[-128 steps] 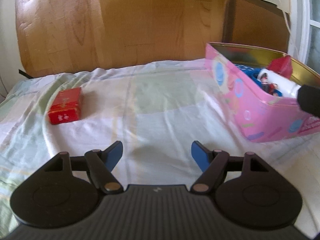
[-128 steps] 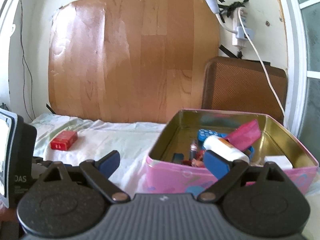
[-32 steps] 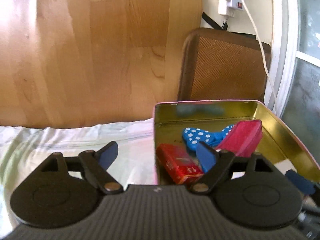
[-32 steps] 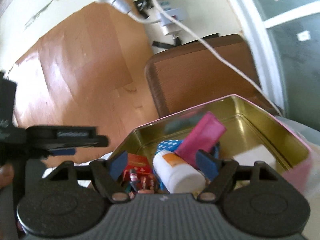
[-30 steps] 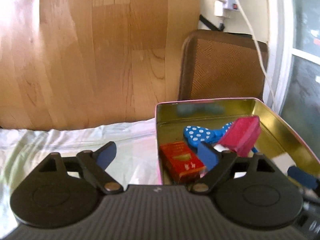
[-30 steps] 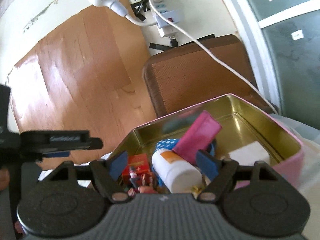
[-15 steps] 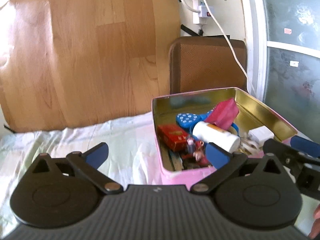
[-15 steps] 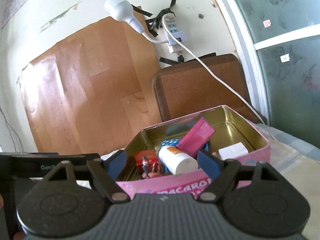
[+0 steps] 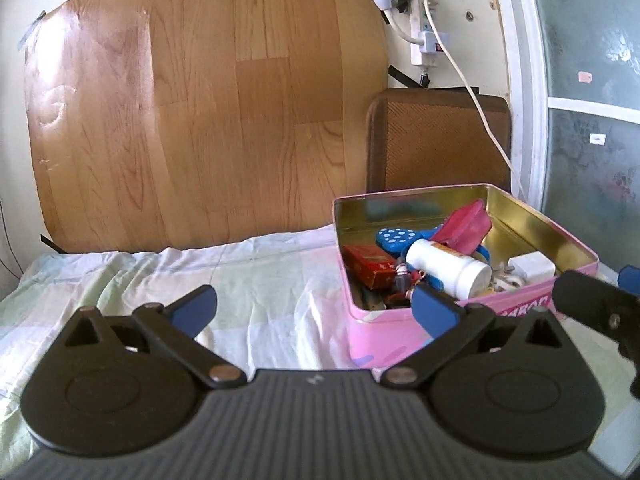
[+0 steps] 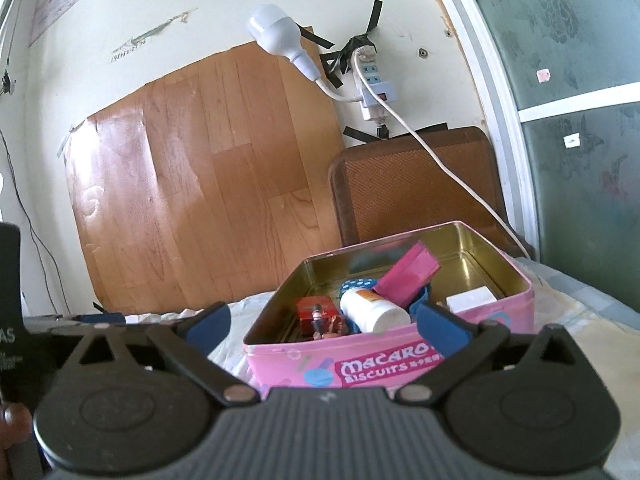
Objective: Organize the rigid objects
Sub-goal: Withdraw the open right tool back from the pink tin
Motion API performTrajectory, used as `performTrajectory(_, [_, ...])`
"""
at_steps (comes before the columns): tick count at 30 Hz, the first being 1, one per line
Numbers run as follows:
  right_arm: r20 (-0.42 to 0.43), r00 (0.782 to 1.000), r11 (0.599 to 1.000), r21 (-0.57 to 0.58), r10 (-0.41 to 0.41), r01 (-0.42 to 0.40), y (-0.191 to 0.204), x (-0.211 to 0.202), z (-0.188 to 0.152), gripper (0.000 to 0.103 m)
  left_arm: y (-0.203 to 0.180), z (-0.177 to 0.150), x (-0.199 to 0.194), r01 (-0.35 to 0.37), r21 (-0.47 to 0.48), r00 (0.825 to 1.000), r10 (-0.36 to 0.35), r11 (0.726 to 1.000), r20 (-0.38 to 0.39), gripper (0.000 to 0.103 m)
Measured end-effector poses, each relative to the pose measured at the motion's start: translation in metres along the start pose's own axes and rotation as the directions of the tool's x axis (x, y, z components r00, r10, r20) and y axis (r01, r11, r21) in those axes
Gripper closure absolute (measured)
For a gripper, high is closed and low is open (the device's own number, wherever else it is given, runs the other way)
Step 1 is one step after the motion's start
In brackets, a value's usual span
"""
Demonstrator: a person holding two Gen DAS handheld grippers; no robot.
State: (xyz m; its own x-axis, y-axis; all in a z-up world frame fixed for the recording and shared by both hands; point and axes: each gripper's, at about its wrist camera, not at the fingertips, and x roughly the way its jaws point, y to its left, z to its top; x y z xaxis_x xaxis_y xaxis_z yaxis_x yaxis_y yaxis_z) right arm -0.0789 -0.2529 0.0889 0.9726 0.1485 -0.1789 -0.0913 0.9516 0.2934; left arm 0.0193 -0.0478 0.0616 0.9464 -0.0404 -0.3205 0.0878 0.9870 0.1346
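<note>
An open pink biscuit tin [image 9: 384, 332] [image 10: 360, 368] stands on the pale sheet [image 9: 260, 280]. Inside lie a red box [image 9: 368, 266] [image 10: 316, 312], a white bottle [image 9: 448, 264] [image 10: 372, 308], a blue dotted piece [image 9: 394, 238], a pink case [image 9: 464, 226] [image 10: 408, 276] and a small white block [image 9: 532, 266]. My left gripper [image 9: 314, 306] is open and empty, short of the tin's left corner. My right gripper [image 10: 324, 323] faces the tin's front wall with its jaws opening and nothing pressed between the pads.
A wood-patterned board [image 9: 200, 120] and a brown woven panel [image 9: 436, 144] lean on the wall behind. A power strip [image 10: 372, 80] with a white cable [image 10: 460, 184] and a bulb hangs above. Frosted window panes [image 10: 580, 120] close off the right. A hand [image 10: 12, 432] shows at the left edge.
The red box went from the sheet into the tin. Both grippers have since drawn back from the tin, so it looks smaller and farther, and their jaws have spread wider.
</note>
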Motion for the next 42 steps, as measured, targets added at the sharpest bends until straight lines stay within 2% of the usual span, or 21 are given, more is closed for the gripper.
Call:
performTrajectory(3, [-0.017, 1.0, 1.0, 0.023, 0.001, -0.001, -0.002, 0.003, -0.001, 0.0, 0.001, -0.002, 0.0, 0.005, 0.002, 1.0, -0.005, 1.0, -0.014, 0.0])
performTrajectory(9, [-0.057, 0.998, 0.999, 0.037, -0.008, 0.01, -0.006, 0.012, -0.003, 0.0, -0.005, -0.006, 0.001, -0.035, 0.046, 0.999, 0.036, 0.998, -0.027, 0.0])
performTrajectory(19, [-0.06, 0.997, 0.999, 0.036, -0.038, 0.04, -0.009, 0.018, -0.01, 0.0, -0.013, -0.011, 0.006, -0.052, 0.079, 0.995, 0.058, 0.995, -0.083, 0.0])
performTrajectory(42, [-0.086, 0.996, 0.999, 0.033, -0.038, 0.041, -0.012, 0.026, -0.017, 0.0, -0.017, -0.026, 0.013, 0.016, 0.053, 0.977, -0.004, 0.998, -0.214, 0.0])
